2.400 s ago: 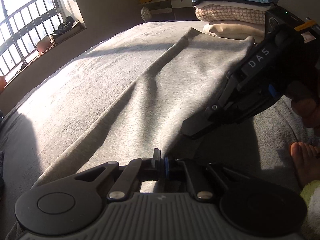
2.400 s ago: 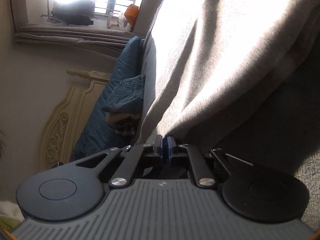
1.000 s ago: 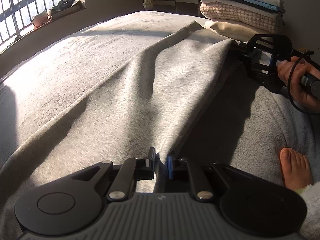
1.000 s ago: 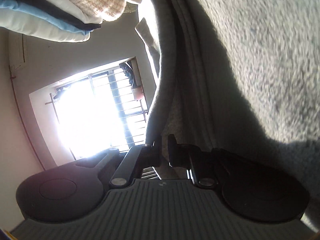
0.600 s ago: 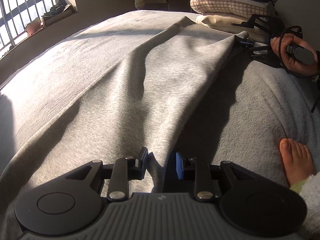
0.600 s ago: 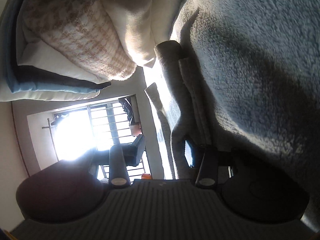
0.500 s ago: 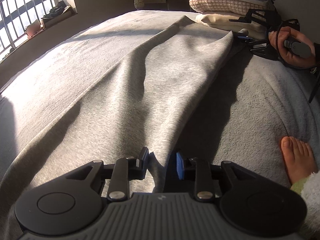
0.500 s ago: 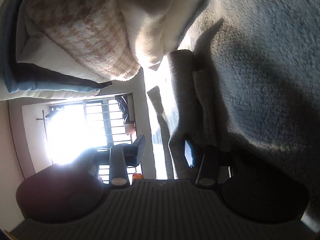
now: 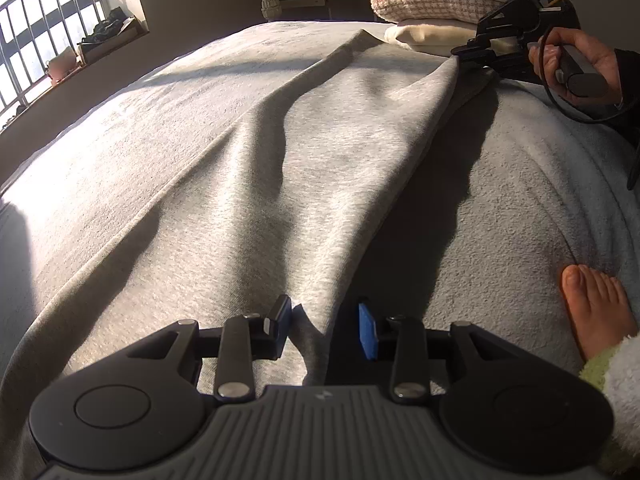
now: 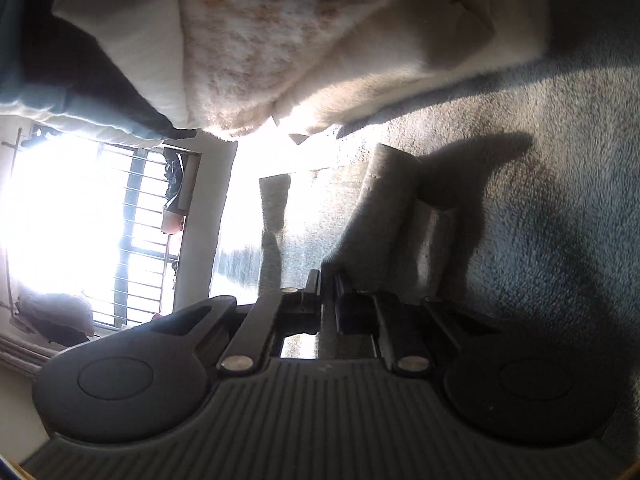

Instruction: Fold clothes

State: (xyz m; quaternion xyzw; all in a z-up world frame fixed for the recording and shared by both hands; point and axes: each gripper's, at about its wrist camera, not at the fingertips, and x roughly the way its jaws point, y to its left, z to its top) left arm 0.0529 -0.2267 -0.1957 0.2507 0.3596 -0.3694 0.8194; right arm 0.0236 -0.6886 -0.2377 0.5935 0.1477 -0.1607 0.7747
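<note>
Left tool (image 9: pixel 324 334) near me is opening, its pads off the grey garment (image 9: pixel 304 168) edge lying between them on the bed (image 9: pixel 520 216), while my right tool (image 9: pixel 470 55), far by the stack of folded clothes (image 9: pixel 436 0), pinches the other end, so I judge the fold halfway and next must regrip here.

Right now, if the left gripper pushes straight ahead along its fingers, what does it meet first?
Probably the grey garment: its raised fold edge already sits between the left gripper's opening jaws, pads clear of it. Beyond lies more of the garment on the grey blanket; depth is unclear.
</note>
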